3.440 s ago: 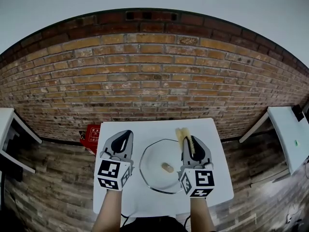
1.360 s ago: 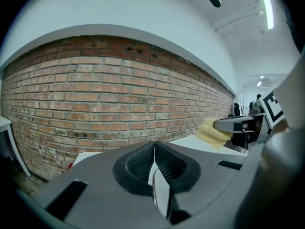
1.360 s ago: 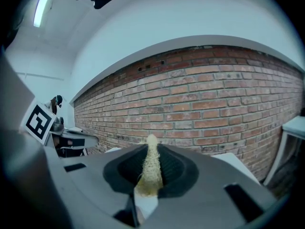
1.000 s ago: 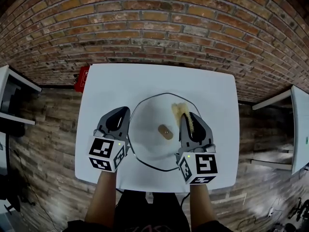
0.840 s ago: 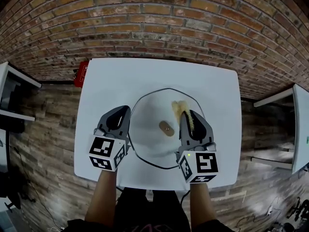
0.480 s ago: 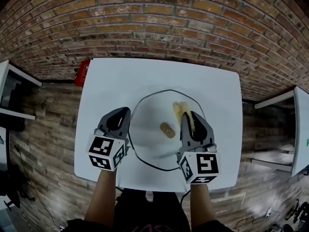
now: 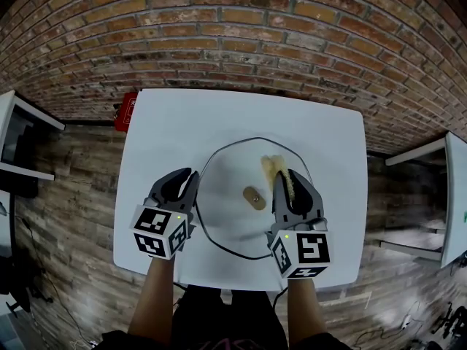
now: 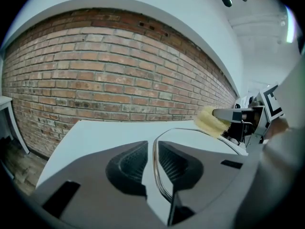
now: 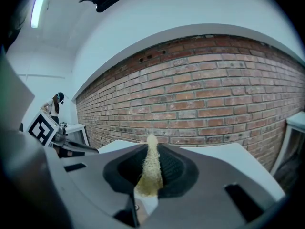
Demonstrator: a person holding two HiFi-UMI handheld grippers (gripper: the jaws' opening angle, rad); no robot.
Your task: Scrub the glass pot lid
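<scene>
left gripper (image 8: 153, 146): jaws a sliver apart, having just been opening. the thin metal rim of the round glass pot lid (image 7: 222, 221) stands between them. it sits close against the pad on the lid's side, with a slit of daylight at the other pad, so the pads appear no longer to clamp it.

right gripper (image 9: 151, 150): jaws pinched on a pale yellow fibrous scrubbing sponge (image 9: 150, 171). its free end sticks out past the fingertips, over the lid's far right part; whether it touches the glass cannot be told.

beyond both sets of fingertips the lid lies flat on the square white table (image 7: 168, 122), its small tan knob (image 7: 254, 197) between the two grippers. a red brick wall (image 7: 241, 42) lies past the table's far edge.

hazards, as judged:
- with the left hold loosened, a scrubbing stroke may push or spin the lid across the smooth tabletop.
- a re-closing pad may miss the slim rim.
- the sponge, held by one end only, may fold or pull out under pressure.
</scene>
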